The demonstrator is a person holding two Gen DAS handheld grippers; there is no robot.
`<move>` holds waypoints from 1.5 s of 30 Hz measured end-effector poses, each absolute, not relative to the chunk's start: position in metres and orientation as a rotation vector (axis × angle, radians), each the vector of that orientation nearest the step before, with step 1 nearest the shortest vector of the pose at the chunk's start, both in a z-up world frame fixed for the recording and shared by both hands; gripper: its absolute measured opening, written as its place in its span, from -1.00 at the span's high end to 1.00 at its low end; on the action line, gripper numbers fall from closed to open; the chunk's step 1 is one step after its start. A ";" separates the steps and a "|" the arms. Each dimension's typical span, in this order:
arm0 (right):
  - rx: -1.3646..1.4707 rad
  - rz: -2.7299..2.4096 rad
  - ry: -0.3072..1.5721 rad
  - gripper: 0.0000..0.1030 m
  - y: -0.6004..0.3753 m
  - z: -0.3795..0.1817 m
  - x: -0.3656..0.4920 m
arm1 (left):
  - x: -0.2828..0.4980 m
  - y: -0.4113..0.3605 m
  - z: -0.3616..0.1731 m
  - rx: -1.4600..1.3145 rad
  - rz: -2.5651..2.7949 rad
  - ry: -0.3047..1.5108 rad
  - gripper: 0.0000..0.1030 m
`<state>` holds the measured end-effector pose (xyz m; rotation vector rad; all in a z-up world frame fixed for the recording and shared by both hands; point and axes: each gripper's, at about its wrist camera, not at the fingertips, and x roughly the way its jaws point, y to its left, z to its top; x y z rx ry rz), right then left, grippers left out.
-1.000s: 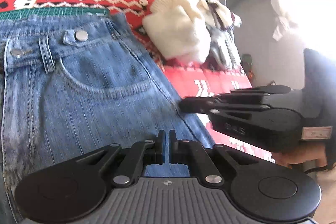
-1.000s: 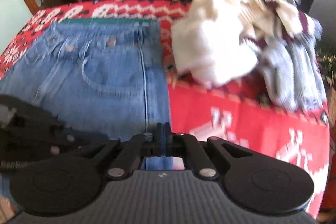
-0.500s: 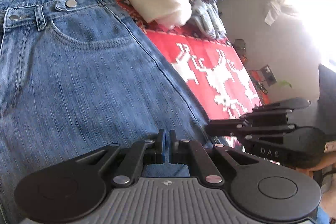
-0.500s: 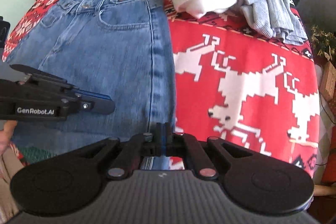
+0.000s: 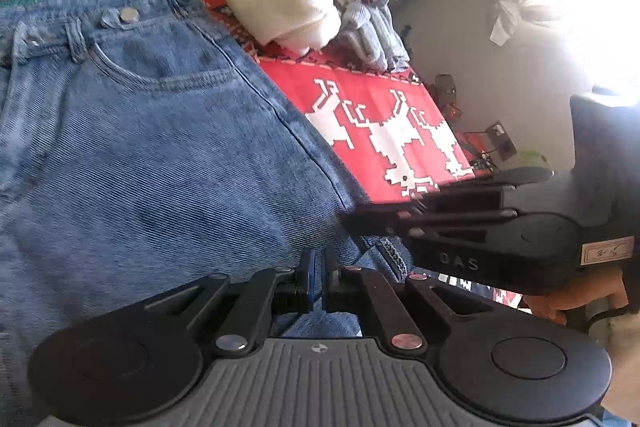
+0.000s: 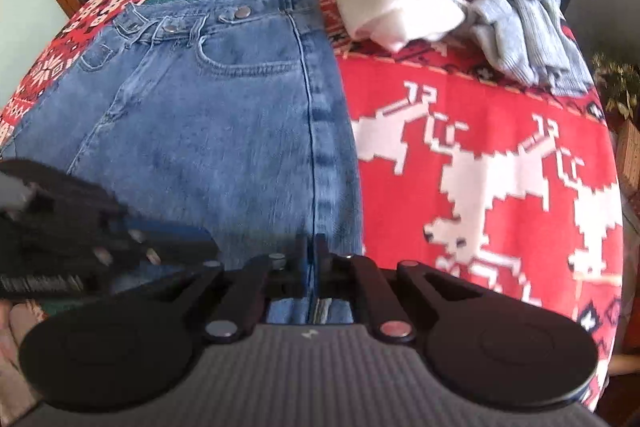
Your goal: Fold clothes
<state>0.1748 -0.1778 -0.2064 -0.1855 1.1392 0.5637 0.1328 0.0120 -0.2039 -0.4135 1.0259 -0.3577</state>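
Faded blue denim jeans (image 6: 208, 115) lie flat on the red reindeer-patterned tablecloth (image 6: 480, 131), waistband toward 12 o'clock. The left gripper (image 5: 318, 273) and right gripper (image 6: 308, 259) each pinch denim at 6 o'clock. A cream knitted sweater (image 6: 400, 7) lies at 1 o'clock.

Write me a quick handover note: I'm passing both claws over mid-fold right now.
Left claw: shut on the jeans, pinching denim near their lower end.
Right claw: shut on the same jeans along the side seam.
Jeans lie flat on the red reindeer blanket, waistband at the far end.
A cream sweater and a grey knit are piled at the far right, unfolded.
Done: both grips taken. Left: likely carry the held end toward the waistband, then fold the pile.
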 end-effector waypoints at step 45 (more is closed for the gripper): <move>0.028 0.359 1.000 0.91 -0.218 -0.210 0.123 | 0.061 0.063 -0.217 -0.309 -0.360 1.000 0.95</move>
